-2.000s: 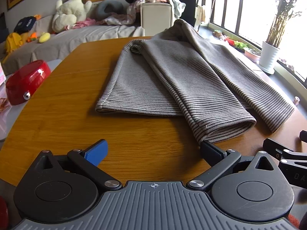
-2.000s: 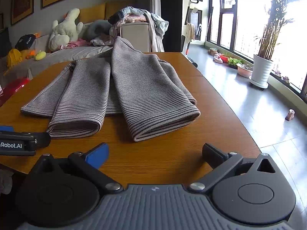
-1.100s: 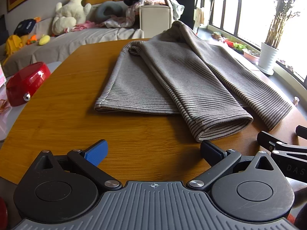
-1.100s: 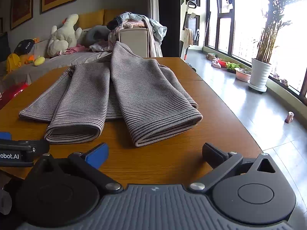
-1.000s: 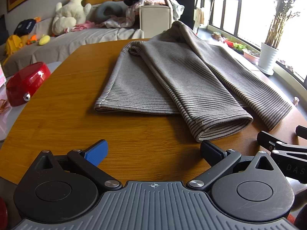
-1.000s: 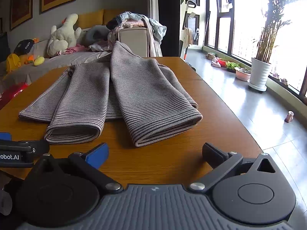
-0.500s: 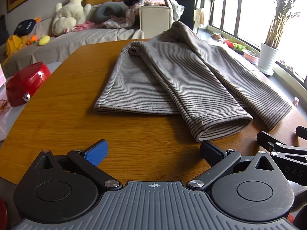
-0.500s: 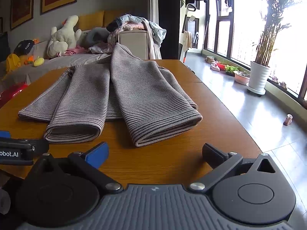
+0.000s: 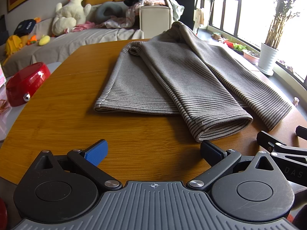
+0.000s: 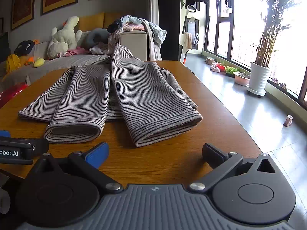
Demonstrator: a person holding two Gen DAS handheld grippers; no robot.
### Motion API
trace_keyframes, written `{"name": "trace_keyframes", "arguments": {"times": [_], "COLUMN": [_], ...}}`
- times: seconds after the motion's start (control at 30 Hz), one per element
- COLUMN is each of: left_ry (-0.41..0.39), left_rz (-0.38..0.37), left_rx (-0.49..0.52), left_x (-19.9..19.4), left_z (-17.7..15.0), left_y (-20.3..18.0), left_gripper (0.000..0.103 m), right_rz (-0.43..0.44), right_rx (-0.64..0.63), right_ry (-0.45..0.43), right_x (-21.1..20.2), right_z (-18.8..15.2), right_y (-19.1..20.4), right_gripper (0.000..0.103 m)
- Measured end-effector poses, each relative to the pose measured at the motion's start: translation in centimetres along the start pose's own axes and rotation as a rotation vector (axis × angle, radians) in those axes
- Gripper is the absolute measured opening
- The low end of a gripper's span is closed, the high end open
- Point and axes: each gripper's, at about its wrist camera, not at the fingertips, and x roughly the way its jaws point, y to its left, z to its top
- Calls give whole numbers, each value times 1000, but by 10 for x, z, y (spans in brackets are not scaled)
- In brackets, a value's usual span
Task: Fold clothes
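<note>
So, both claws are spread wide with nothing held: the left gripper [image 9: 153, 150] is parked low over the near edge of the wooden table [image 9: 57, 118], and the right gripper [image 10: 155, 153] is hovered just beside it, its black fingers poking into the left view's right edge. The striped sweater [image 9: 178, 78] is laid flat mid-table, sleeves folded in over the body; the nearer cuff [image 9: 224, 126] is almost touched by the left claw's right finger [image 9: 212, 152]. In the right view the two cuffs are seen side by side, well short of that claw.

A red glossy helmet-like thing [image 9: 25, 82] is sat off the table's left side. Further back, a plush duck [image 9: 69, 13] on a sofa and a heap of clothes [image 10: 134, 25] are seen. A potted plant [image 10: 259, 76] stands by the windows.

Compared with two seconds ago, the left view is backed off a touch; otherwise barely anything is changed.

Bare wood is left open on the table's left half and along the near edge.
</note>
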Motion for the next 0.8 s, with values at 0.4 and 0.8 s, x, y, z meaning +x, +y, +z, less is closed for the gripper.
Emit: {"name": "trace_keyframes", "arguments": {"times": [0.4,0.8], "left_ry": [-3,-6], "left_rz": [-1,-2], "left_rx": [-1,0], "left_x": [1,2], "left_z": [0,0], "left_y": [0,0], "left_gripper": [103,103], "right_rz": [8,8], "right_rx": [-1,-3], "right_ry": [-3,-7], "right_x": [1,1], "right_z": [2,0], "right_y": [0,1], "right_gripper": [103,103]}}
